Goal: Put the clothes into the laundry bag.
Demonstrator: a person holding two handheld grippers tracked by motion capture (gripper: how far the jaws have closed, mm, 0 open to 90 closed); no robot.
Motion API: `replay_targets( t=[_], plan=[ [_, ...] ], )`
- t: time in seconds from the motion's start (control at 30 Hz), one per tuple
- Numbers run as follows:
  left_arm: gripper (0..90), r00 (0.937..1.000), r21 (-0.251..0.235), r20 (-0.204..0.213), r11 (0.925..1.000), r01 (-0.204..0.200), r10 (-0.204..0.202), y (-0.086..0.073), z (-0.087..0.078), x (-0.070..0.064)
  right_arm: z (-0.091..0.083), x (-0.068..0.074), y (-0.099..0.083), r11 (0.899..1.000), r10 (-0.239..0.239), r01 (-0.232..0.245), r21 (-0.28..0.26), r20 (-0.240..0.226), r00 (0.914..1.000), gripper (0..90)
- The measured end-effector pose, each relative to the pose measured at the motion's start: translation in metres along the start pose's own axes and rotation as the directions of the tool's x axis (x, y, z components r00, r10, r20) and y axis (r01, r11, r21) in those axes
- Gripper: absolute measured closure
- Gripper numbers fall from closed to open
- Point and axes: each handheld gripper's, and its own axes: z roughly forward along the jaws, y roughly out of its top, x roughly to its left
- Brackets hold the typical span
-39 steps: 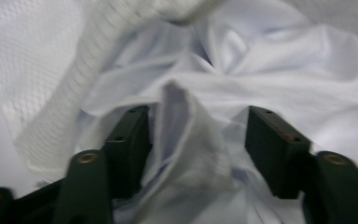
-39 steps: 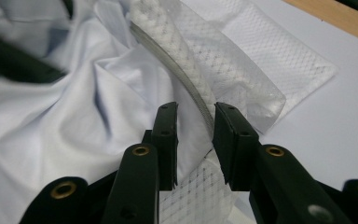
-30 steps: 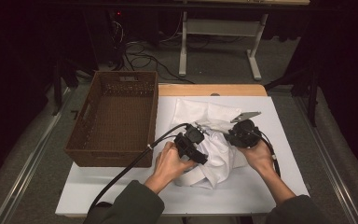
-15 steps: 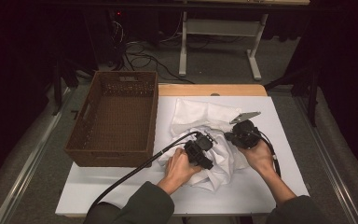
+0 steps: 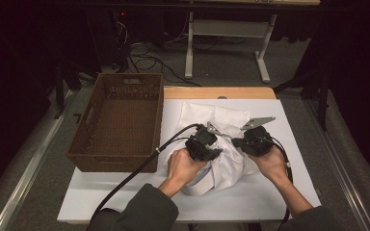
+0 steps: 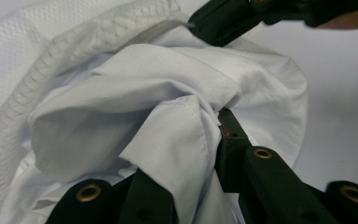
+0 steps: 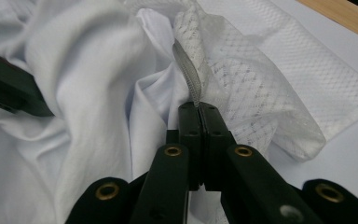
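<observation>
Change: left claw [image 5: 211, 136] has moved right, bunching the crumpled white cloth garment [image 5: 221, 159].
Claws: left and right claw [image 7: 199, 106] each pinch fabric.
Surface: white surface [image 5: 289, 192]; brown wicker basket [image 5: 120, 120] far left.

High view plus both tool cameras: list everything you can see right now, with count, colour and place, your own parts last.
white garment: one, white, bunched at the table's middle, part plain cloth, part textured mesh
basket: one, brown wicker, on the table left of the garment
table: one, white top with a wooden far edge
desk frame: one, pale, on the floor beyond the table
left tool: one, black, shut on a fold of plain cloth
right tool: one, black, shut on a mesh edge
hands: two, holding the tools
</observation>
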Motion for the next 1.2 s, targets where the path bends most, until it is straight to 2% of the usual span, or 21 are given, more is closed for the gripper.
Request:
replay_targets(
  t=[0.07, 0.13, 0.2, 0.23, 0.27, 0.37, 0.47, 0.53, 0.6, 0.63, 0.67, 0.77, 0.83, 0.87, 0.93, 1.0, 1.03, 1.07, 1.13, 1.2],
  plan=[
    [79.1, 0.9999, -0.004, -0.014, 1.0, 0.006, -0.006, 0.0, 0.003, 0.001, 0.0, 0.003, 0.0, 1.0, -0.003, 0.003, -0.005, -0.005, 1.0, 90.0],
    [79.1, 0.9993, 0.0, -0.023, 0.9995, 0.031, -0.031, 0.001, 0.012, 0.005, 0.0, 0.004, 0.0, 1.0, -0.016, 0.016, -0.002, -0.009, 0.9998, 90.0],
    [79.2, 0.996, 0.028, -0.07, 0.9979, 0.058, -0.056, 0.002, 0.03, 0.014, 0.0, 0.006, 0.0, 1.0, -0.012, 0.012, 0.001, -0.011, 0.9999, 90.0],
    [79.2, 0.9952, 0.045, -0.073, 0.9967, 0.068, -0.064, 0.002, 0.036, 0.019, -0.001, 0.006, -0.001, 1.0, -0.022, 0.022, -0.001, -0.012, 0.9997, 90.0],
    [79.2, 0.9922, 0.051, -0.081, 0.9938, 0.099, -0.094, 0.002, 0.045, 0.024, -0.002, 0.006, -0.002, 1.0, -0.02, 0.02, 0.0, -0.015, 0.9997, 90.0],
    [79.3, 0.9818, 0.064, -0.121, 0.9857, 0.156, -0.147, 0.004, 0.067, 0.038, -0.006, 0.009, -0.003, 1.0, -0.025, 0.025, -0.013, -0.025, 0.9994, 90.0],
    [79.2, 0.9688, 0.06, -0.17, 0.9795, 0.192, -0.18, 0.009, 0.081, 0.045, -0.007, 0.016, -0.005, 0.999, -0.035, 0.034, -0.016, -0.035, 0.9988, 90.0],
    [78.9, 0.9651, 0.056, -0.175, 0.9766, 0.208, -0.195, 0.01, 0.084, 0.046, -0.004, 0.021, -0.007, 0.999, -0.044, 0.044, 0.001, -0.042, 0.9982, 90.0],
    [77.7, 0.9663, 0.061, -0.175, 0.9774, 0.202, -0.189, 0.01, 0.082, 0.045, 0.006, 0.025, -0.012, 0.998, -0.05, 0.052, 0.035, -0.042, 0.9979, 90.0],
    [75.9, 0.969, 0.068, -0.172, 0.9792, 0.192, -0.178, 0.009, 0.08, 0.044, 0.012, 0.025, -0.015, 0.997, -0.053, 0.055, 0.055, -0.04, 0.9978, 90.0],
    [73.2, 0.9743, 0.081, -0.164, 0.9822, 0.169, -0.154, 0.009, 0.075, 0.042, 0.017, 0.024, -0.018, 0.996, -0.052, 0.054, 0.077, -0.035, 0.9981, 90.0],
    [57.0, 0.9843, 0.126, -0.133, 0.983, 0.133, -0.116, 0.009, 0.059, 0.038, 0.027, 0.019, -0.026, 0.993, -0.035, 0.038, 0.113, -0.029, 0.999, 90.0],
    [47.7, 0.9898, 0.135, -0.117, 0.9861, 0.096, -0.081, 0.009, 0.04, 0.032, 0.028, 0.017, -0.028, 0.992, -0.031, 0.034, 0.12, -0.03, 0.9991, 90.0],
    [44.0, 0.99, 0.128, -0.126, 0.9885, 0.081, -0.065, 0.009, 0.03, 0.029, 0.028, 0.016, -0.028, 0.992, -0.024, 0.027, 0.123, -0.027, 0.9993, 90.0],
    [39.8, 0.9879, 0.093, -0.149, 0.9941, 0.056, -0.042, 0.01, 0.01, 0.023, 0.027, 0.016, -0.029, 0.991, -0.025, 0.028, 0.13, -0.026, 0.9994, 89.9],
    [38.2, 0.9828, 0.075, -0.18, 0.9957, 0.055, -0.041, 0.012, -0.004, 0.023, 0.028, 0.016, -0.029, 0.99, -0.033, 0.036, 0.135, -0.026, 0.9991, 89.8],
    [37.4, 0.9739, 0.077, -0.224, 0.9953, 0.058, -0.039, 0.012, -0.008, 0.025, 0.028, 0.016, -0.029, 0.989, -0.035, 0.039, 0.139, -0.026, 0.999, 89.8],
    [36.6, 0.969, 0.088, -0.244, 0.994, 0.065, -0.041, 0.011, -0.008, 0.028, 0.028, 0.016, -0.029, 0.989, -0.04, 0.043, 0.139, -0.025, 0.9989, 89.8],
    [35.5, 0.9608, 0.115, -0.264, 0.9863, 0.118, -0.084, 0.008, -0.002, 0.039, 0.027, 0.017, -0.028, 0.989, -0.035, 0.038, 0.14, -0.024, 0.9991, 89.8],
    [34.4, 0.9601, 0.159, -0.245, 0.9712, 0.178, -0.136, 0.002, 0.014, 0.049, 0.026, 0.016, -0.028, 0.989, -0.035, 0.039, 0.141, -0.029, 0.999, 89.8]
  ],
)
